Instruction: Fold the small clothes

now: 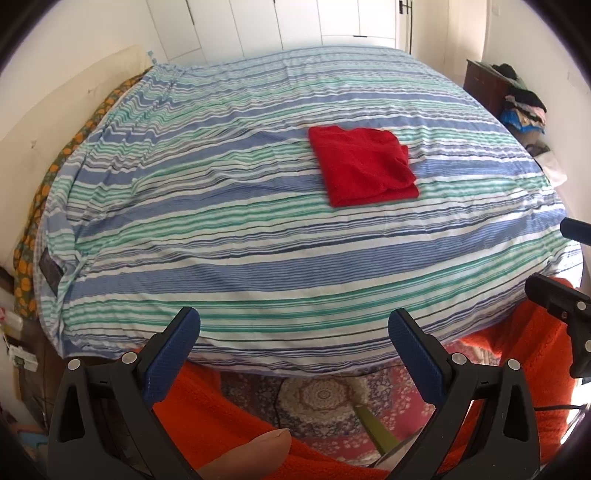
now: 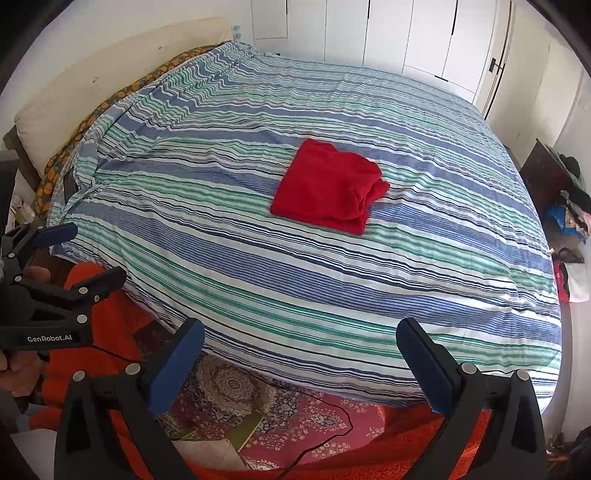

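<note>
A small red garment (image 1: 364,164) lies folded into a compact rectangle on the striped bed cover (image 1: 221,229), right of the bed's middle. It also shows in the right wrist view (image 2: 327,186). My left gripper (image 1: 293,325) is open and empty, held back over the bed's near edge, far from the garment. My right gripper (image 2: 301,334) is open and empty, also back at the near edge. The left gripper shows at the left of the right wrist view (image 2: 85,254). The right gripper shows at the right edge of the left wrist view (image 1: 561,266).
The bed fills both views. A patterned red rug (image 2: 288,417) lies on the floor below the near edge. A dark nightstand with piled clothes (image 1: 517,99) stands at the right. White wardrobe doors (image 2: 388,33) line the far wall. A cream headboard (image 2: 110,77) is at the left.
</note>
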`<state>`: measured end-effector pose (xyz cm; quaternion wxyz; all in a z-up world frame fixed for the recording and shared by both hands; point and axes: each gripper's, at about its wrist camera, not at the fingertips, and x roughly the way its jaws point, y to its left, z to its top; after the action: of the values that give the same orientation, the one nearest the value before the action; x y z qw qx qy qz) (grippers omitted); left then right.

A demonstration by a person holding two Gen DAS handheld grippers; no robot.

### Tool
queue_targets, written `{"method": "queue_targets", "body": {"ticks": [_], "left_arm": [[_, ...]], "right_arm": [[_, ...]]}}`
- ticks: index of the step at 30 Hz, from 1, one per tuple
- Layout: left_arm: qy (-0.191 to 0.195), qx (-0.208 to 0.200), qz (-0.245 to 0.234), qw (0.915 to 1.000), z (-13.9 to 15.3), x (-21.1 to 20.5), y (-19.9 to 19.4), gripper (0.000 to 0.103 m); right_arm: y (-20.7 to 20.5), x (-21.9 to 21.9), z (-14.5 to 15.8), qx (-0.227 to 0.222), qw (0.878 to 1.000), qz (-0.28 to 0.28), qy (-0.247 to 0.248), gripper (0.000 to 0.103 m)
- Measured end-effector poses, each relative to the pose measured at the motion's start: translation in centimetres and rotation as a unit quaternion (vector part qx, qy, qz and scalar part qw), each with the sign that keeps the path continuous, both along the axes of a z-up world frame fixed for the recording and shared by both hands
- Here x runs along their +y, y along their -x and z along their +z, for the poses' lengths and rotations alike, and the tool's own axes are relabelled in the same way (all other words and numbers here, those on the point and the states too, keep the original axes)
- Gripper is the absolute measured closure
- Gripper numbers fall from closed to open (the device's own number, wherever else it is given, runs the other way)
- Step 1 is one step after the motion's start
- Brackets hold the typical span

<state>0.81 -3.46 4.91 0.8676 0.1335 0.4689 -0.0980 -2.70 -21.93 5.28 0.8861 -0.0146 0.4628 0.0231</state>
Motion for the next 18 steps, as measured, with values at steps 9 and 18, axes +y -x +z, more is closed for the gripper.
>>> {"method": "queue_targets", "body": {"ticks": [9, 18], "left_arm": [[0.006, -0.011, 0.003, 0.9999, 0.7, 0.6, 0.3, 0.001], [0.004, -0.010, 0.008, 0.9999, 0.6, 1.0, 0.2, 0.001]], "right_arm": [[0.7, -0.6, 0.9, -0.012, 1.000, -0.017, -0.009, 0.001], [1.6, -1.1, 1.4, -0.015, 0.999, -0.027, -0.008, 0.001]]}}
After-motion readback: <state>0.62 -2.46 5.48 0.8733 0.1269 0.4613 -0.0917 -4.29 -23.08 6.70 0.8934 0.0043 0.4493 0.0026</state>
